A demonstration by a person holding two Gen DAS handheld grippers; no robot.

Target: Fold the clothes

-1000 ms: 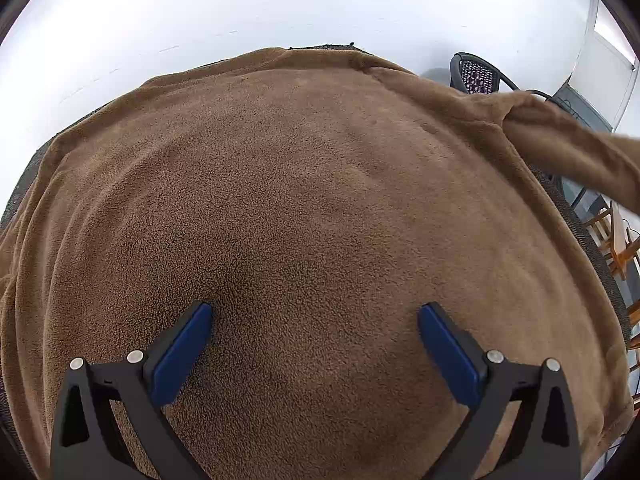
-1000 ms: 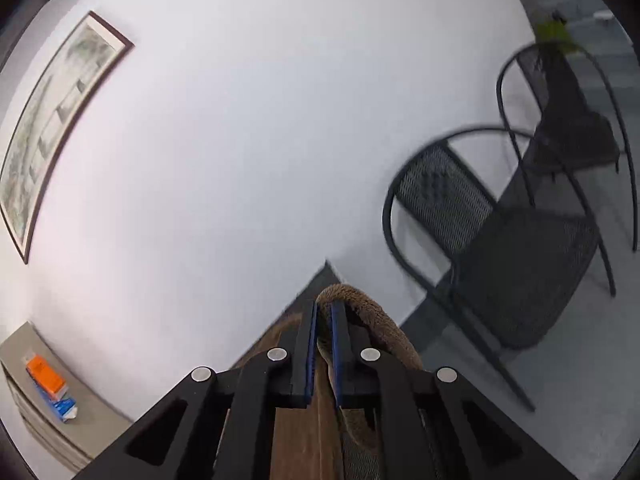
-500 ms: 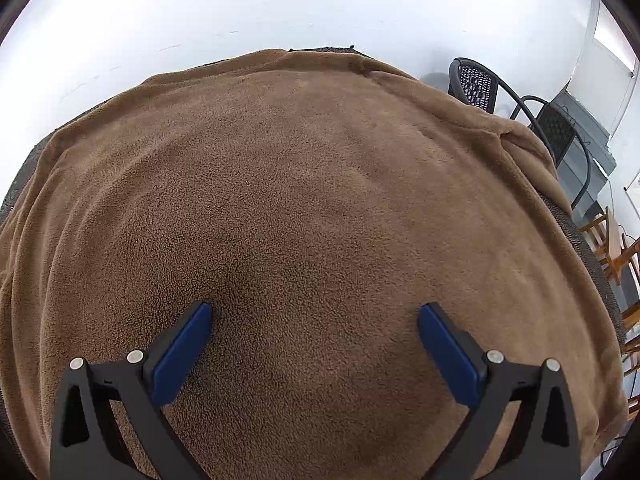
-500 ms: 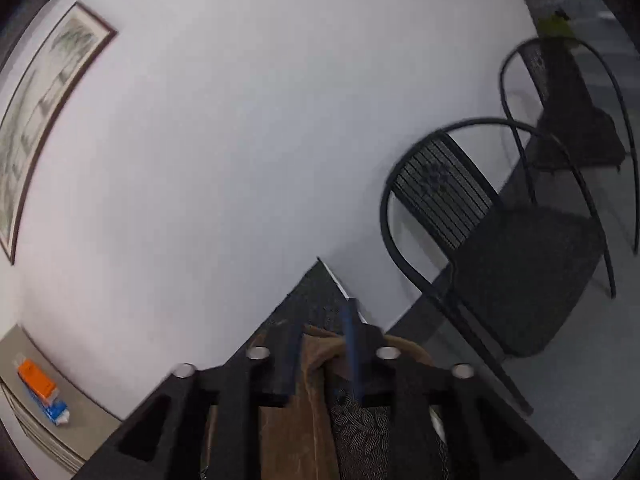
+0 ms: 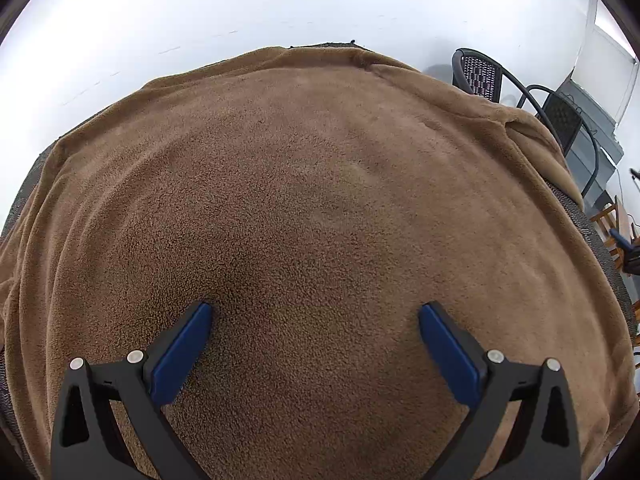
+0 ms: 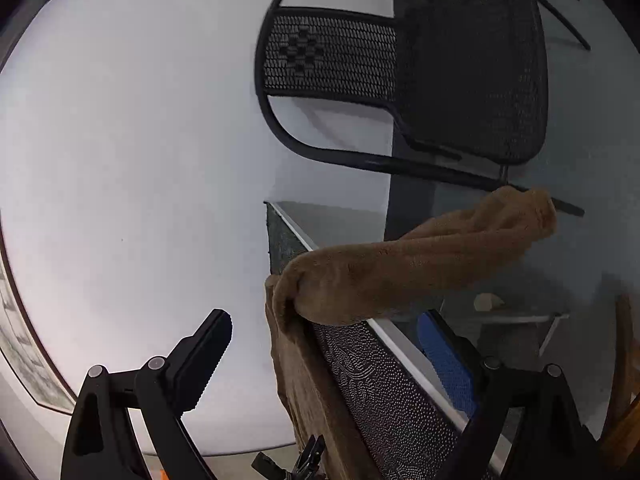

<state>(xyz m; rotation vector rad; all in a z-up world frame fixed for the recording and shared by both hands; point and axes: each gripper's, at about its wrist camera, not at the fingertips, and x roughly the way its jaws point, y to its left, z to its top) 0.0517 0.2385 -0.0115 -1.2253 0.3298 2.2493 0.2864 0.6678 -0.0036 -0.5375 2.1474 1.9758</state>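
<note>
A brown fleece garment (image 5: 304, 208) lies spread flat and fills most of the left wrist view. My left gripper (image 5: 316, 320) is open, its blue pads resting low over the fleece's near part, holding nothing. In the right wrist view a brown sleeve (image 6: 420, 264) hangs over the table's far corner. My right gripper (image 6: 324, 340) is open wide and empty, with the sleeve just ahead of its fingers.
The table has a dark patterned cover (image 6: 384, 396) with a white rim. Black mesh chairs (image 6: 460, 72) stand beyond the corner, also seen in the left wrist view (image 5: 480, 76). A framed picture (image 6: 16, 344) hangs on the white wall.
My right gripper was shut on the sleeve a second ago; it has opened and let go. The sleeve dropped over the table corner. The left gripper has not moved.
</note>
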